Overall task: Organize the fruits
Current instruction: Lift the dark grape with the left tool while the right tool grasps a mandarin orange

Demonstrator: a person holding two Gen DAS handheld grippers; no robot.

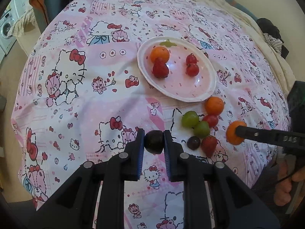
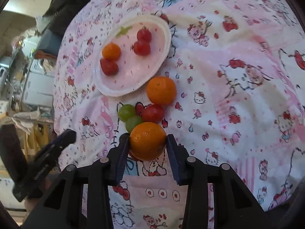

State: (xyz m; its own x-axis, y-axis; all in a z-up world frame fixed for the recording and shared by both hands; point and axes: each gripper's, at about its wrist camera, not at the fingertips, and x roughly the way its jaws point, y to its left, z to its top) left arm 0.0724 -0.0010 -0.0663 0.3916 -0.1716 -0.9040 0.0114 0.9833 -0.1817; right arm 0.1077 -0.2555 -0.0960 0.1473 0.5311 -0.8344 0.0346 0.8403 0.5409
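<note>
Left tool (image 1: 154,142) gripping dark grape (image 1: 154,141), cartoon-print cloth (image 1: 80,99) (pink), washing machine (image 1: 6,28) beyond

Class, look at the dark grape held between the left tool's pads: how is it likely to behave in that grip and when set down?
The dark grape looks round and smooth, so it may slip from the left tool if the grip loosens. Probably soft-skinned, it could bruise under hard squeezing. Set on the plate, it would likely roll.
</note>
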